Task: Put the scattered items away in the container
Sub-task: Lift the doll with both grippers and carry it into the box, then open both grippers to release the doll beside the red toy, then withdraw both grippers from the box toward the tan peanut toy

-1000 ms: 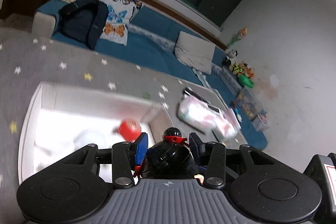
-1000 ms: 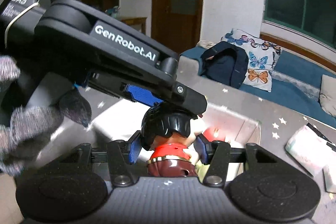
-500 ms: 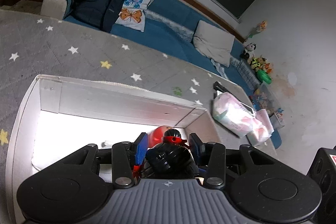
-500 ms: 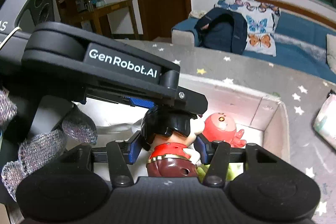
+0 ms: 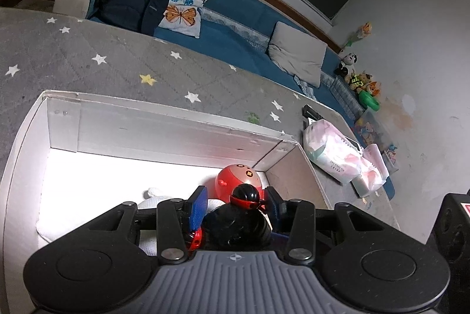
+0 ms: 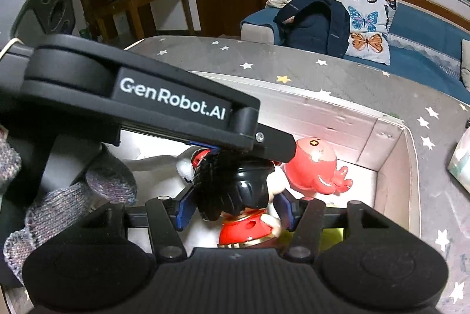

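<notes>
The right gripper (image 6: 235,209) is opening around a red-dressed figurine (image 6: 243,214) over the white box (image 6: 411,167). Only its view shows the red octopus toy (image 6: 315,167) facing forward near the box's far right corner. The left gripper (image 5: 235,203) clamps a black-haired figurine (image 5: 238,221); its view alone shows 2 packets (image 5: 332,152) beyond the box's right edge.

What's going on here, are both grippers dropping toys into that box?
Close to it. A person holds both grippers over the white box on the star-patterned mat. The left gripper is clamped on a black figure with a red headband. The right gripper has a black-haired doll in red between its fingers, and its jaws are opening, so that doll looks about to be released. A red octopus toy and something white already lie in the box.
</notes>
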Demonstrator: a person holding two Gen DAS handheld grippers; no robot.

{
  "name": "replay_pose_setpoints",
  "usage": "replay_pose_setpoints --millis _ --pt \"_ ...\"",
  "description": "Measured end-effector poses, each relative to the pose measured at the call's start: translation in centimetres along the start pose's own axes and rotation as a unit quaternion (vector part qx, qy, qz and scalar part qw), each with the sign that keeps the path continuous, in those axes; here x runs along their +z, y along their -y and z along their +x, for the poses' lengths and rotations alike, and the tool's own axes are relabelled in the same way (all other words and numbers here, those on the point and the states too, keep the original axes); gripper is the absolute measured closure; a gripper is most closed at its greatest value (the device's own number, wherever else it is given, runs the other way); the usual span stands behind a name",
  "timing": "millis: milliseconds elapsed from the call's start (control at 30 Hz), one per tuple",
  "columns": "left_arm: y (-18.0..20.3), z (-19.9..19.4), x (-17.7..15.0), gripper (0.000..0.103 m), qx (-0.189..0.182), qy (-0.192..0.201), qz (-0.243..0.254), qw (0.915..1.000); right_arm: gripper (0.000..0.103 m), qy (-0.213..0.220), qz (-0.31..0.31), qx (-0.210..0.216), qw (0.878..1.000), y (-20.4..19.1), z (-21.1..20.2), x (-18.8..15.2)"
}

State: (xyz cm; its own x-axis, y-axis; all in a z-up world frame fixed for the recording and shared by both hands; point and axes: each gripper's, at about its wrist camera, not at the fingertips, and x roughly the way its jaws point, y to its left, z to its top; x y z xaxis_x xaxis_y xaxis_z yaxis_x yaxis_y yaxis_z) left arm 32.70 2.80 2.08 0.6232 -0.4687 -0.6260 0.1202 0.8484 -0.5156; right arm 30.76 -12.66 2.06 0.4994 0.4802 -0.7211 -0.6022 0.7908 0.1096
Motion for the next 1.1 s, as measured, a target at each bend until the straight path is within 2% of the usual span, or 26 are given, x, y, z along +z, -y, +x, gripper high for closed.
replay_pose_setpoints --millis 100,433,500,933,1100 --pt "-0.1 0.1 0.0 0.058 0.003 -0.005 -0.003 1.0000 0.038 -0.002 -0.001 0.000 1.000 0.0 -0.3 -0.2" --pt "-0.3 0.2 -0.2 0.058 0.002 -0.004 -0.003 1.0000 0.036 0.000 -0.006 0.003 1.000 -0.3 -1.5 -0.5" --pt "-0.4 0.0 -0.3 0.058 0.000 -0.002 -0.006 1.0000 0.033 0.002 -0.007 0.004 1.000 -0.4 -1.8 -0.7" --pt "-0.2 -2.1 -0.9 0.058 0.004 0.012 -0.016 0.9998 0.033 0.019 -0.013 0.002 1.000 -1.1 -4.0 -1.2" --pt "-0.2 -4.3 -1.7 0.058 -0.001 0.027 -0.022 0.9994 0.033 0.037 -0.014 0.003 0.999 -1.8 -5.6 -1.8"
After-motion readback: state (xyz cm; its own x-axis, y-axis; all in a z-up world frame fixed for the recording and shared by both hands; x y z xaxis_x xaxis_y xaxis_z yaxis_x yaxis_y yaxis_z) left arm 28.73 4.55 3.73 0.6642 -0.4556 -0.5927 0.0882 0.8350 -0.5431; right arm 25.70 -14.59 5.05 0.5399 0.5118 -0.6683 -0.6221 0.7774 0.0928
